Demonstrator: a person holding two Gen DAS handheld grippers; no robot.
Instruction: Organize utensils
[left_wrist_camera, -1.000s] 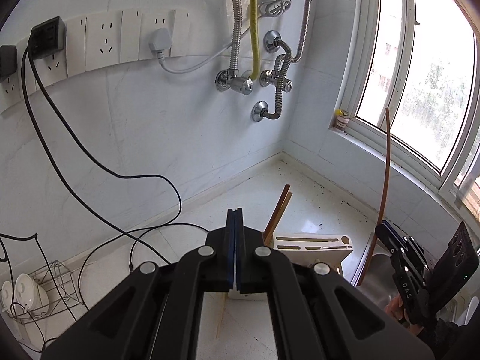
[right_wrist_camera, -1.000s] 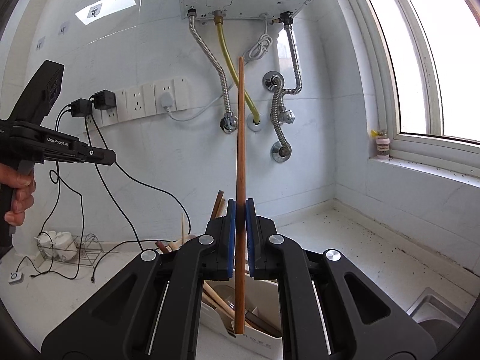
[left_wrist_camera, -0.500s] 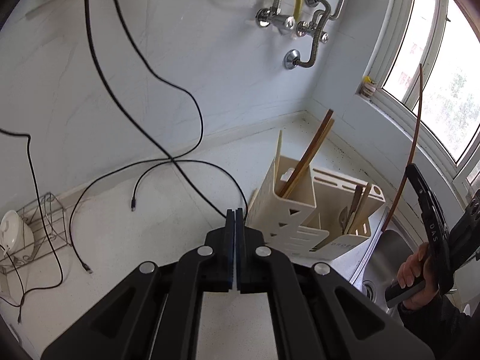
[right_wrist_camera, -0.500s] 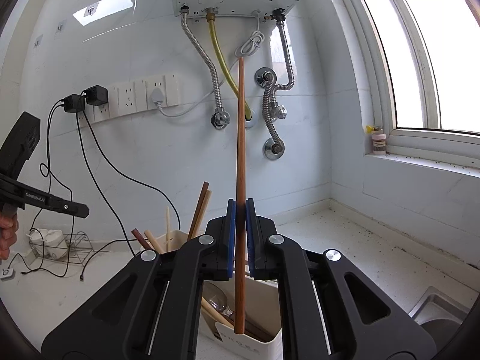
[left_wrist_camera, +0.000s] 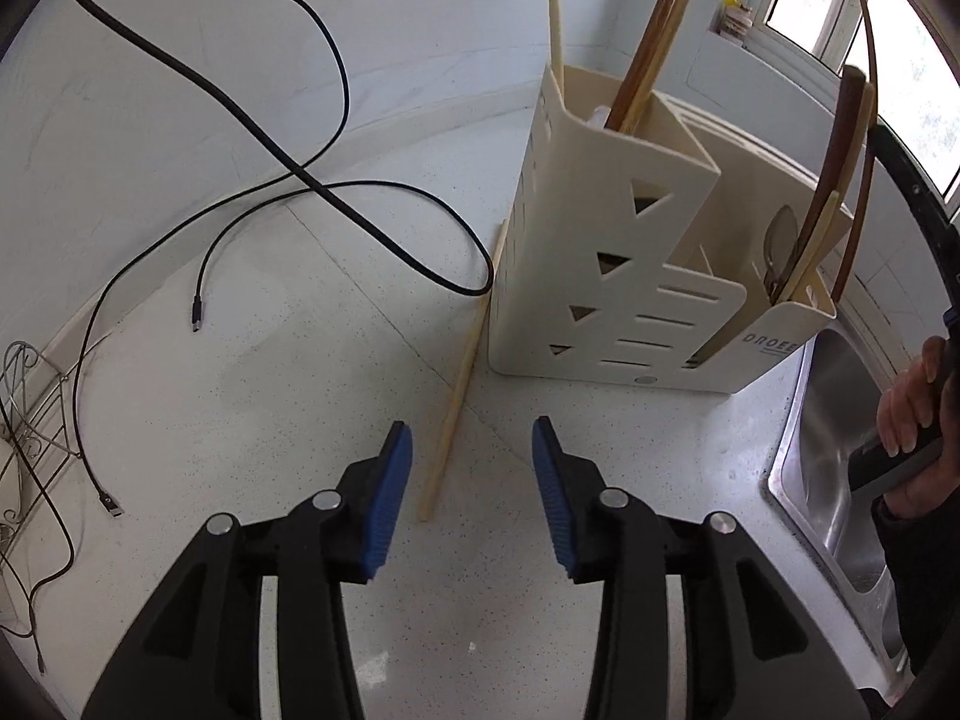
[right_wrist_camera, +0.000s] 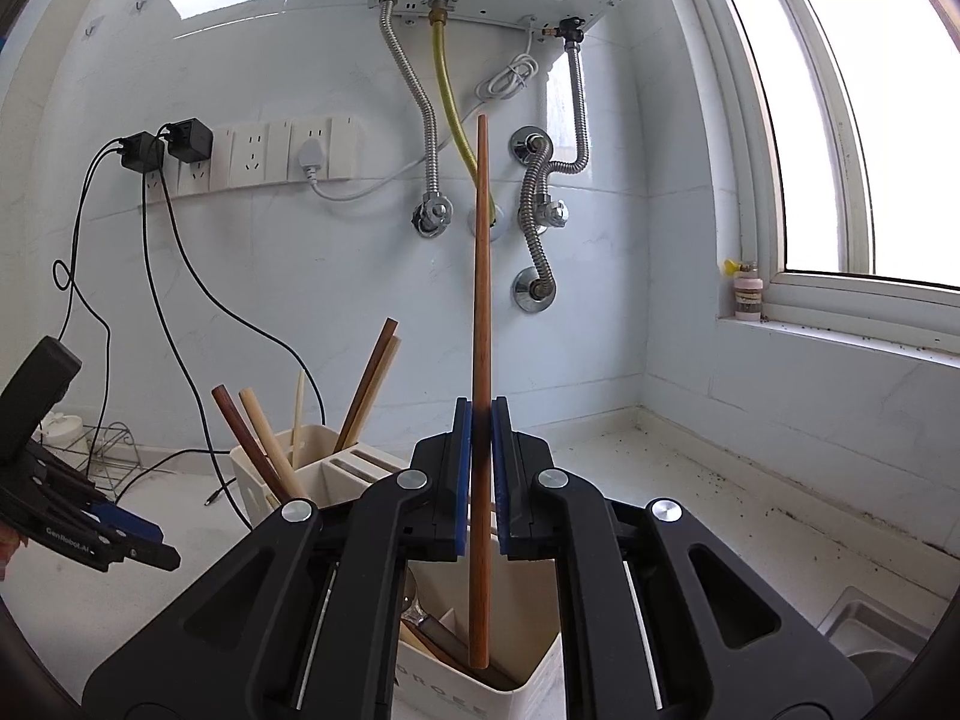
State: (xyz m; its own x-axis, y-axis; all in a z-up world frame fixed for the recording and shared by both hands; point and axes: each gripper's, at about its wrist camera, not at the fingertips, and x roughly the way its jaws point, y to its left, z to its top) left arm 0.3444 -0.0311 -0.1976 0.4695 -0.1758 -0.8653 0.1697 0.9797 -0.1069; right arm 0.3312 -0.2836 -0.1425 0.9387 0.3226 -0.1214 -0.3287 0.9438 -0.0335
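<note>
While our left gripper has just parted its jaws, nothing between them, pale chopstick on counter beside holder, we note right gripper clamping brown chopstick upright, lower over holder than before.

1. Left gripper: tilted steeply downward, jaws just opened and apart, nothing between the pads.
2. Right gripper: held near level, jaws clamped together.
3. Right hand: wrapped round its handle.
</note>
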